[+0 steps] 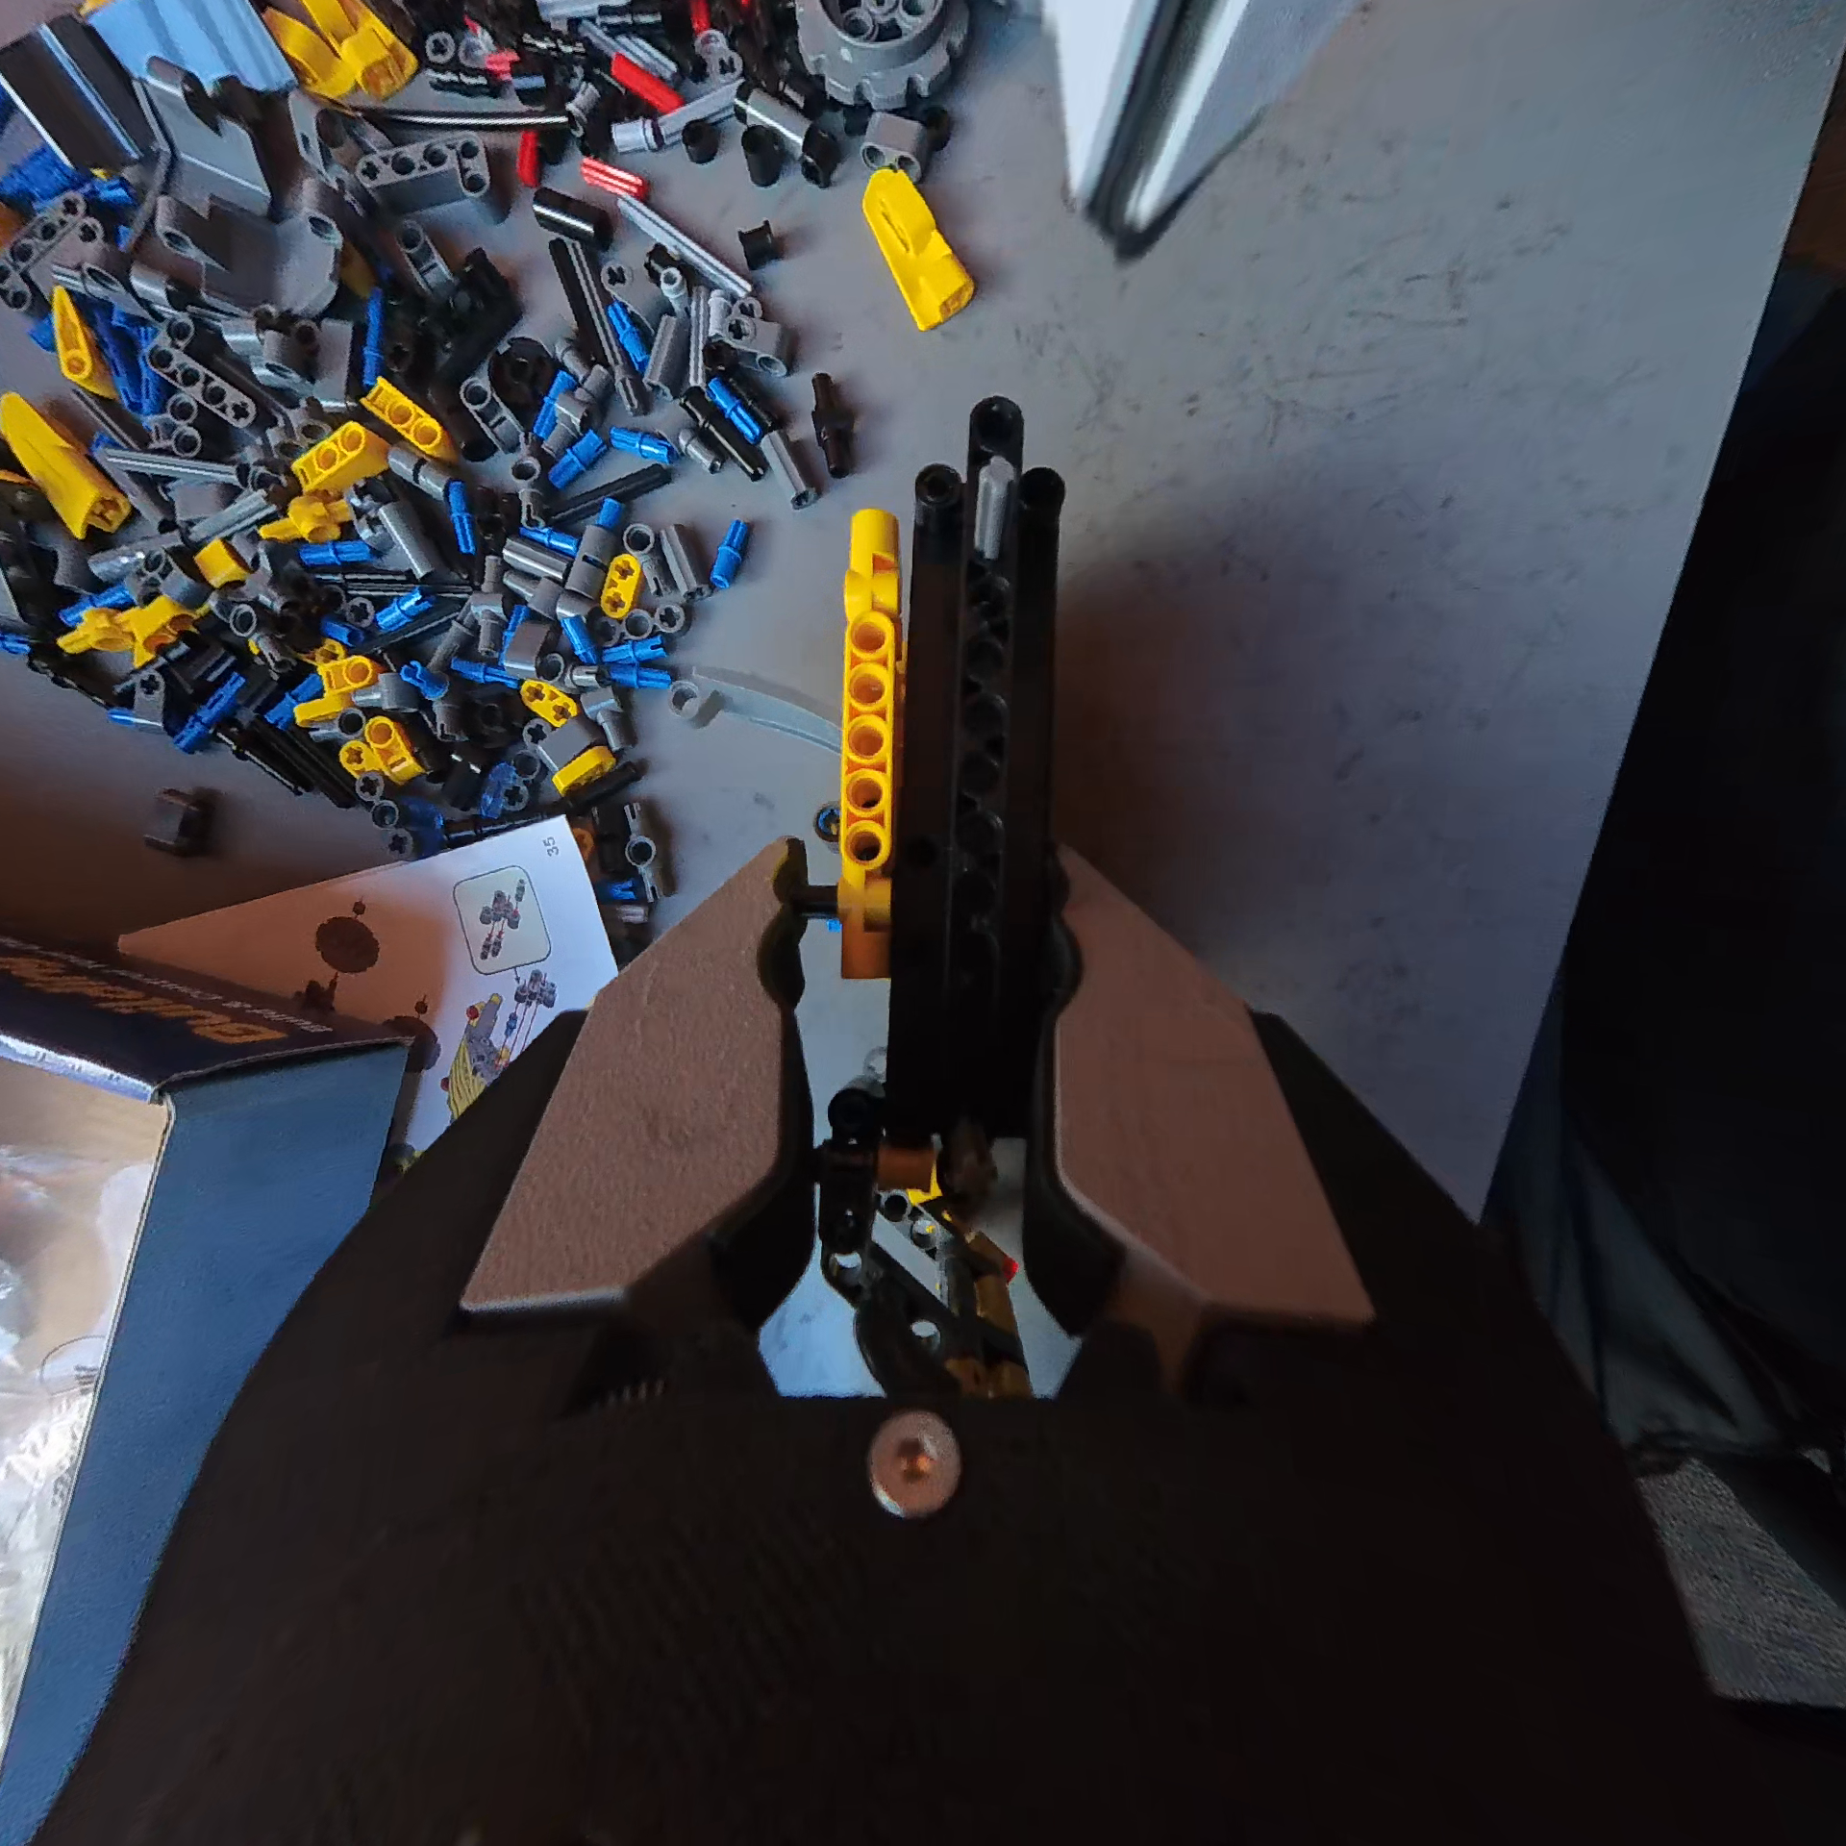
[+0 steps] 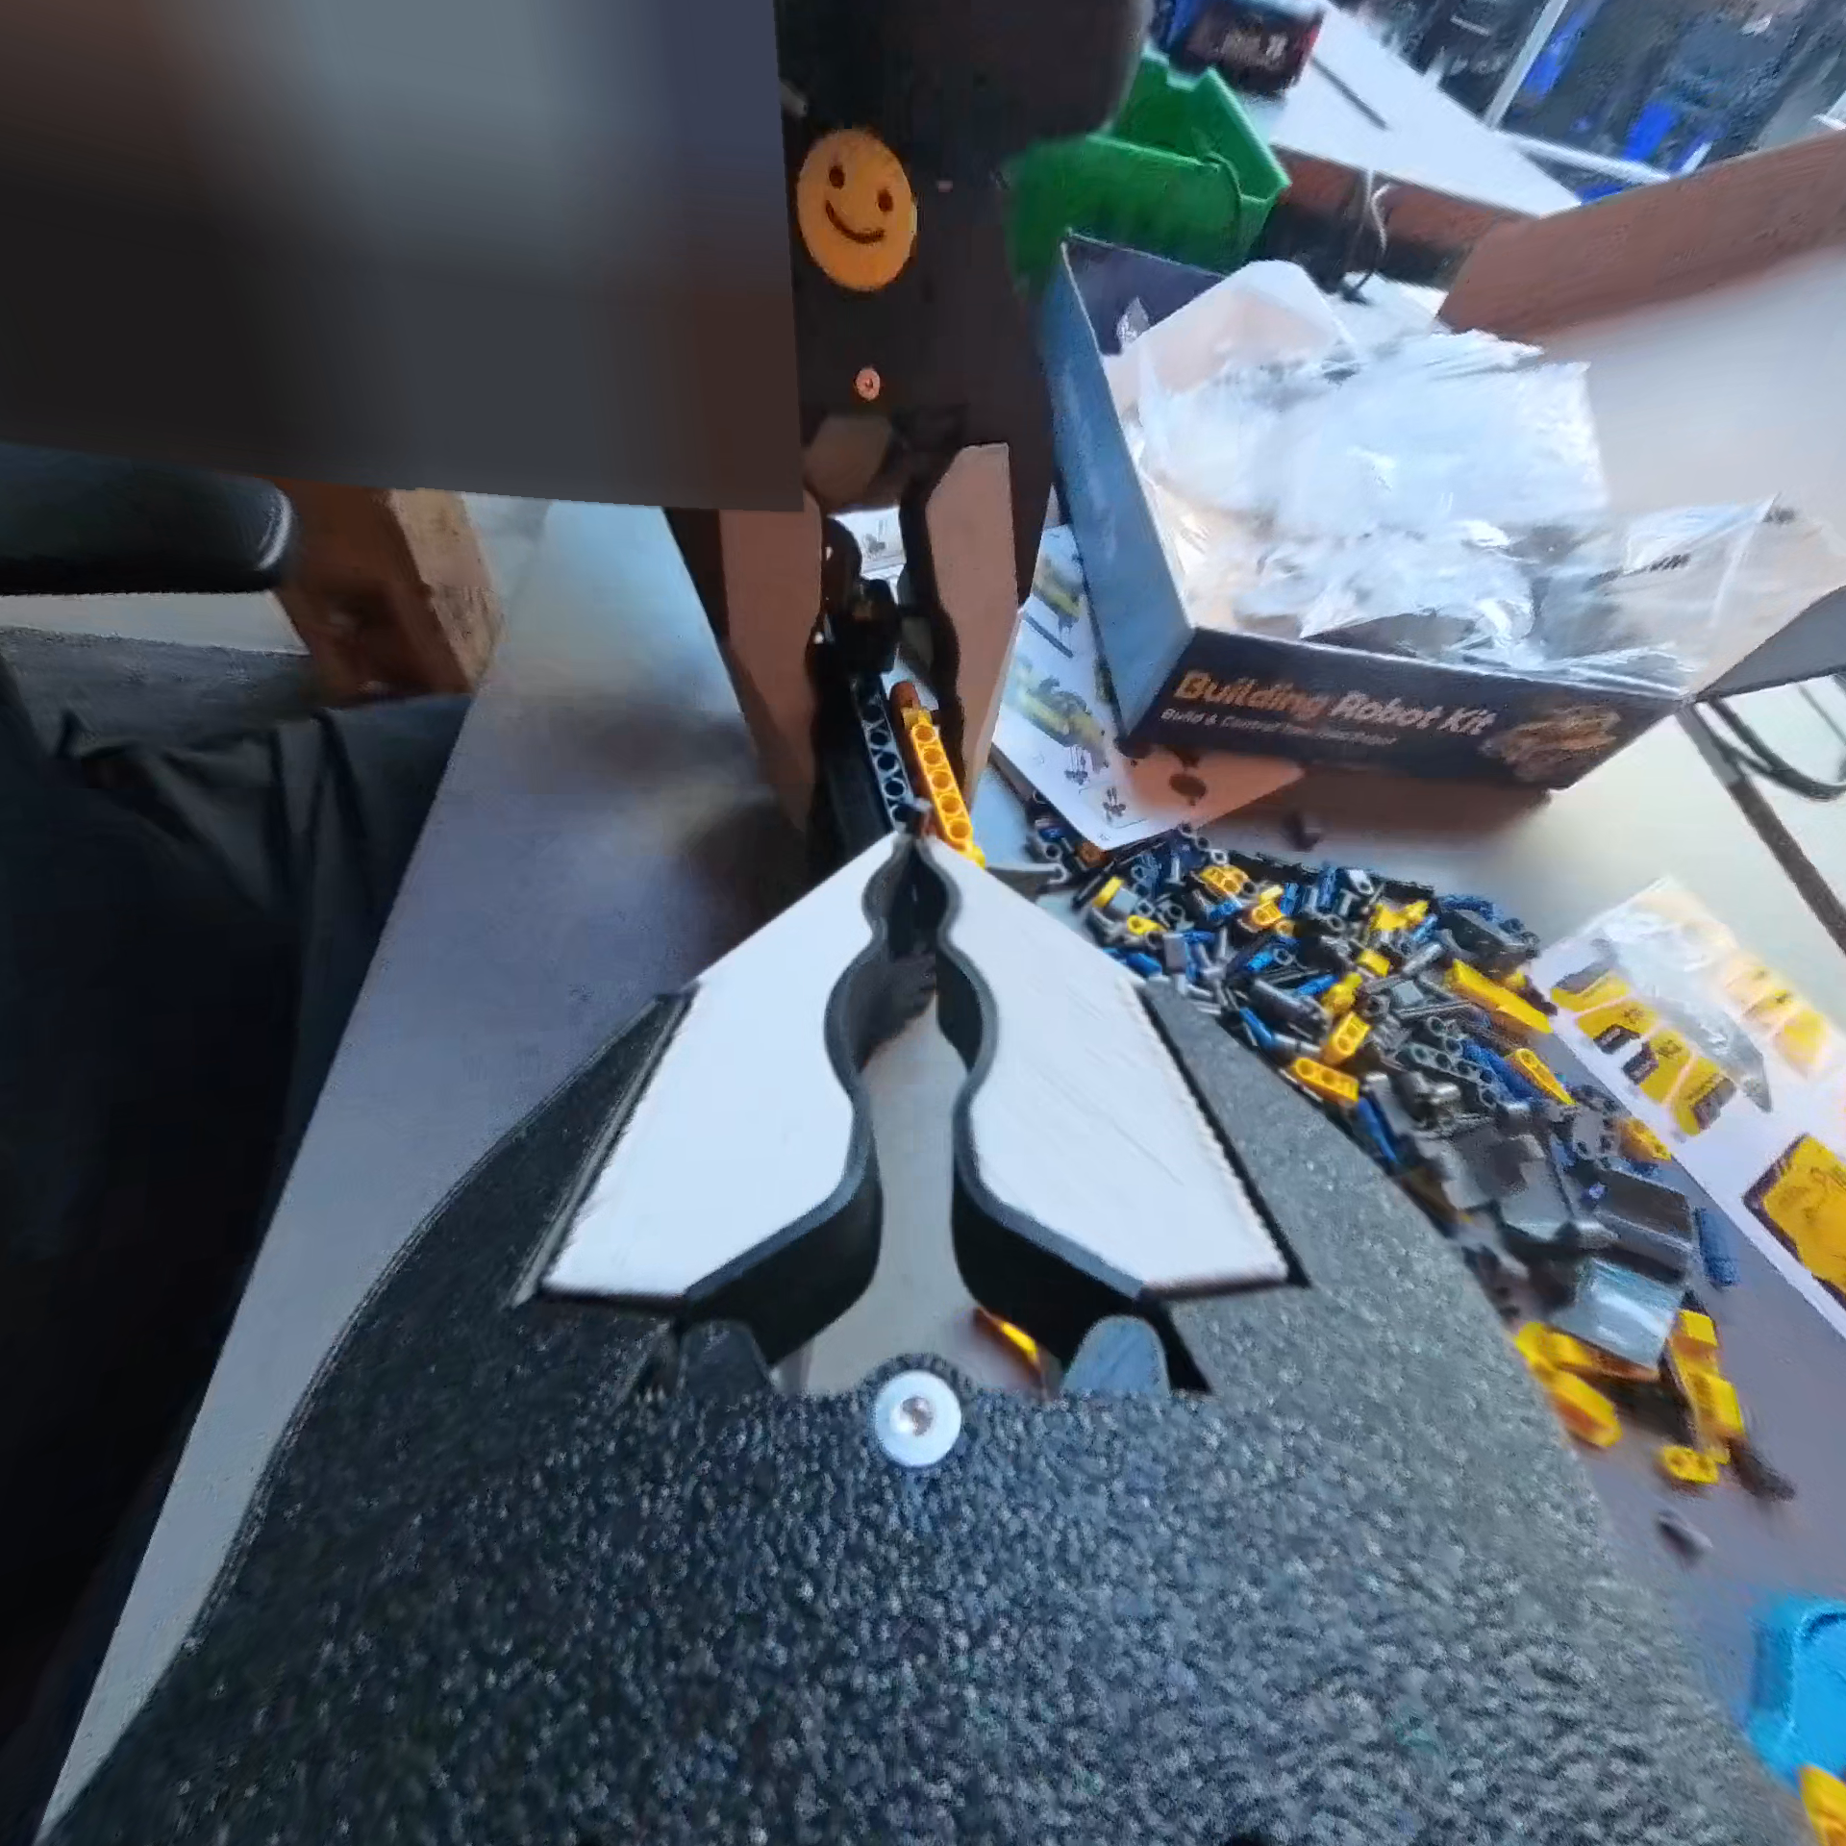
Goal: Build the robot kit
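My left gripper (image 1: 924, 884) is shut on a built assembly of long black beams (image 1: 984, 699) with a yellow holed beam (image 1: 867, 719) pinned to its left side. The assembly sticks out forward past the fingertips, above the grey table (image 1: 1299, 599). In the right wrist view the left gripper (image 2: 869, 699) points down at the table with the assembly (image 2: 879, 739) and its yellow beam (image 2: 939, 779) between its fingers. My right gripper (image 2: 914, 849) has its tips together just in front of the assembly's lower end. I see nothing held between them.
A pile of loose black, grey, blue and yellow parts (image 1: 400, 499) (image 2: 1349, 999) covers the table. A dark kit box (image 1: 200, 1149) (image 2: 1398, 699) holds plastic bags, with an instruction booklet (image 1: 479, 929) beside it. A bagged sticker sheet (image 2: 1678, 1009) lies right. The table edge (image 1: 1648, 599) is close.
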Demonstrator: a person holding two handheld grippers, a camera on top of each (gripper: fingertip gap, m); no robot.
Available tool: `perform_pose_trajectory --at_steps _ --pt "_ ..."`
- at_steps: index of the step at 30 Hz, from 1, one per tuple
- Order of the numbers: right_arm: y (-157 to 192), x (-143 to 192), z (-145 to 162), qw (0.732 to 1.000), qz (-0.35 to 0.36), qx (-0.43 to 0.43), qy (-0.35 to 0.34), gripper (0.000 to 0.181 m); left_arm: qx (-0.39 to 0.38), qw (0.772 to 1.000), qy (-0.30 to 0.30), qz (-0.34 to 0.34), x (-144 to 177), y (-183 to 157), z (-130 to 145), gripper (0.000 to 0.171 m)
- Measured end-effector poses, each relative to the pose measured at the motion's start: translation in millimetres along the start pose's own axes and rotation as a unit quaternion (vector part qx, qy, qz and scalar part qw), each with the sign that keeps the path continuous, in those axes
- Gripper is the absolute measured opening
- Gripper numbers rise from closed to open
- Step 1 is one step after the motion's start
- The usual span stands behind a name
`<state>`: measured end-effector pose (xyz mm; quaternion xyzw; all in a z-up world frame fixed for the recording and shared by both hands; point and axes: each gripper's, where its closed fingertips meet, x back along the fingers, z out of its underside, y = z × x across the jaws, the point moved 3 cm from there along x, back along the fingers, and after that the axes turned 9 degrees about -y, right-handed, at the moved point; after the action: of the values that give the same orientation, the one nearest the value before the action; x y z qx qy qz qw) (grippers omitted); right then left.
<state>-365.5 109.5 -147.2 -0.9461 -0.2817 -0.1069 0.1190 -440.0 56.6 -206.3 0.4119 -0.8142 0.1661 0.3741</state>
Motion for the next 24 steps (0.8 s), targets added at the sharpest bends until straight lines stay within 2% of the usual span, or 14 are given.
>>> perform_pose_trajectory --at_steps 5,8,10,14,18,19,21,22,24 --pt "-7 -6 -2 0.998 0.037 0.009 0.04 0.0 -0.005 1.0 0.001 -0.008 -1 -1 -1 0.043" --pt "-3 -12 12 0.991 0.001 -0.014 0.136 0.0 -0.004 1.0 0.004 -0.008 -2 -1 -1 0.043" --pt "-2 -14 14 0.985 -0.009 -0.002 0.173 0.0 -0.006 1.0 0.006 -0.007 -2 -1 -1 0.043" --pt "-13 -6 -17 0.981 -0.004 0.014 0.192 0.0 -0.001 1.0 0.003 -0.007 -2 -1 -1 0.043" --pt "-17 -3 -37 0.967 -0.016 0.048 0.249 0.0 -0.006 1.0 0.004 -0.012 -2 -2 -1 0.043" --pt "-15 -6 -33 0.964 -0.028 0.041 0.262 0.0 -0.005 1.0 0.004 -0.012 -2 -1 -1 0.043" --pt "-8 -18 8 0.948 -0.051 0.012 0.313 0.0 -0.005 1.0 0.003 -0.01 -3 -1 -1 0.043" --pt "-11 -23 15 0.955 -0.04 0.01 0.293 0.0 -0.004 1.0 0.008 -0.013 -2 0 1 0.043" --pt "-18 -14 4 0.955 -0.028 0.02 0.296 0.0 -0.003 1.0 -0.004 -0.017 -2 4 1 0.043"
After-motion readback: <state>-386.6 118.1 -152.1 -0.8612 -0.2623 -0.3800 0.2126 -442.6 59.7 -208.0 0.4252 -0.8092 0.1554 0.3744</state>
